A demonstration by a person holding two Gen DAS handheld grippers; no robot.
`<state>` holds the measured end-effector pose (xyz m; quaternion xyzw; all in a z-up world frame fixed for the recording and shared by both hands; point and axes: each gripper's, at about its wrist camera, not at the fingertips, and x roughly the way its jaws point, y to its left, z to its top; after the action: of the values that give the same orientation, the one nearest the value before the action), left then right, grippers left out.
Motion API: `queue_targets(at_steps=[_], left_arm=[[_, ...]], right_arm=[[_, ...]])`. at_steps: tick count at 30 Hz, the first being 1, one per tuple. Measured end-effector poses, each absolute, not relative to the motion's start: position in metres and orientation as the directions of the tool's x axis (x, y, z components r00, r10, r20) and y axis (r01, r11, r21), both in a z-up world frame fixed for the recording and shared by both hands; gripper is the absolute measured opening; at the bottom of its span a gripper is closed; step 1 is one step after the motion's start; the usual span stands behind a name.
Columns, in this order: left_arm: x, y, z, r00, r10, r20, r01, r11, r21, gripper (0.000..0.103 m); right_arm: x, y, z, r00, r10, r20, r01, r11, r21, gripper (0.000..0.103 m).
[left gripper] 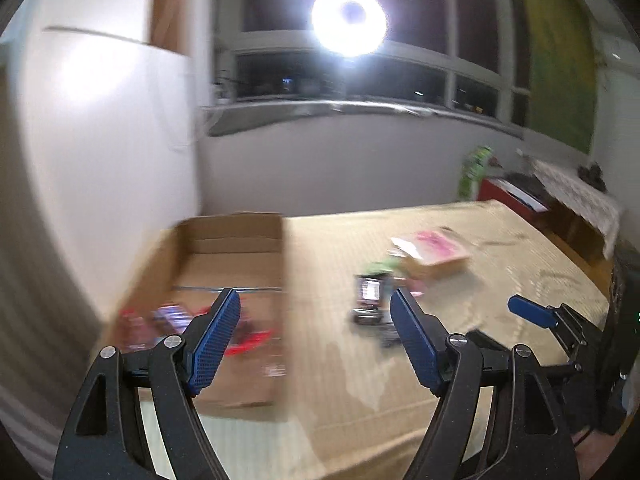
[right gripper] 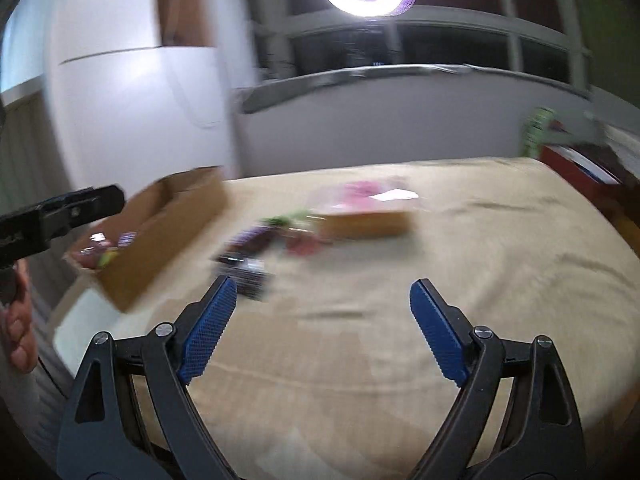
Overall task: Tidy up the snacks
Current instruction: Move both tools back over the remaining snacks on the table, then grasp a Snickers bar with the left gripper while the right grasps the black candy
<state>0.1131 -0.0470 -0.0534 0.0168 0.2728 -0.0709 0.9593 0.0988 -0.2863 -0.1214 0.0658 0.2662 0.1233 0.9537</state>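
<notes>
Left gripper (left gripper: 316, 304), seen from its own wrist camera: the 2 blue-padded fingers stand wide apart with nothing between them, poised above the table (left gripper: 500, 360). Right gripper (right gripper: 322, 296): likewise spread wide and holding nothing. In the left wrist view the right gripper also shows at the right edge, 1 blue pad visible.

The table is covered by a tan cloth (right gripper: 440, 260) with shallow wrinkles. At its left end sits an open cardboard box (left gripper: 236, 236); blurred red and purple snack packets (left gripper: 168, 320) lie inside on its floor. Near the middle of the cloth, well apart from the box's contents, lies a loose cluster of snacks: dark packets (left gripper: 370, 300) nearest the grippers, a green packet (left gripper: 380, 266) just behind them, and beyond that a flat tan carton (left gripper: 436, 262) with a pink packet (left gripper: 436, 242) on top. Motion blur hides any labels.

Behind the table, a white wall runs under a wide window (left gripper: 400, 76), dark outside. A bright ring light (left gripper: 349, 20) glares in front of the glass. A white rounded appliance (left gripper: 100, 120), possibly a refrigerator, stands at left. At far right are a green curtain (left gripper: 560, 60), a red cabinet (left gripper: 508, 196) and a side table with a patterned cloth (left gripper: 580, 196).
</notes>
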Motion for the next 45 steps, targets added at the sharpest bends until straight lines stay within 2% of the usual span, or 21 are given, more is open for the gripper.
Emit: queue_targets(at_steps=[7, 12, 17, 20, 25, 29, 37, 41, 43, 45], left_arm=[[0.116, -0.107, -0.069, 0.801, -0.206, -0.563, 0.269, 0.963, 0.031, 0.077], [0.11, -0.1, -0.073, 0.794, -0.181, -0.58, 0.24, 0.97, 0.026, 0.077], [0.123, -0.087, -0.085, 0.771, -0.189, -0.608, 0.203, 0.978, -0.046, 0.077], [0.143, -0.083, -0.093, 0.752, -0.208, -0.625, 0.188, 0.977, -0.099, 0.077], [0.185, -0.089, -0.102, 0.725, -0.237, -0.647, 0.2, 0.971, -0.131, 0.077], [0.222, -0.09, -0.118, 0.673, -0.212, -0.709, 0.153, 0.977, -0.147, 0.077], [0.254, -0.081, -0.135, 0.583, -0.268, -0.767, 0.13, 0.963, -0.237, 0.077], [0.263, -0.081, -0.14, 0.538, -0.282, -0.794, 0.123, 0.958, -0.257, 0.07], [0.267, -0.082, -0.141, 0.516, -0.295, -0.804, 0.131, 0.955, -0.266, 0.069], [0.27, -0.081, -0.14, 0.5, -0.299, -0.813, 0.135, 0.954, -0.268, 0.065]], right_arm=[[0.086, -0.317, -0.12, 0.844, 0.234, -0.483, -0.15, 0.967, 0.206, 0.091], [0.08, -0.3, -0.115, 0.825, 0.278, -0.492, -0.212, 0.959, 0.187, 0.091], [0.084, -0.266, -0.123, 0.779, 0.286, -0.558, -0.287, 0.954, 0.088, 0.091], [0.09, -0.246, -0.13, 0.754, 0.29, -0.589, -0.341, 0.94, 0.026, 0.091], [0.113, -0.224, -0.139, 0.724, 0.3, -0.621, -0.382, 0.924, 0.001, 0.091], [0.136, -0.206, -0.142, 0.694, 0.317, -0.646, -0.426, 0.905, -0.014, 0.091], [0.172, -0.199, -0.144, 0.599, 0.422, -0.68, -0.495, 0.863, 0.1, 0.091], [0.185, -0.197, -0.146, 0.531, 0.473, -0.703, -0.555, 0.821, 0.132, 0.091], [0.189, -0.192, -0.145, 0.496, 0.481, -0.723, -0.603, 0.79, 0.112, 0.091], [0.193, -0.183, -0.146, 0.459, 0.479, -0.748, -0.657, 0.75, 0.076, 0.091]])
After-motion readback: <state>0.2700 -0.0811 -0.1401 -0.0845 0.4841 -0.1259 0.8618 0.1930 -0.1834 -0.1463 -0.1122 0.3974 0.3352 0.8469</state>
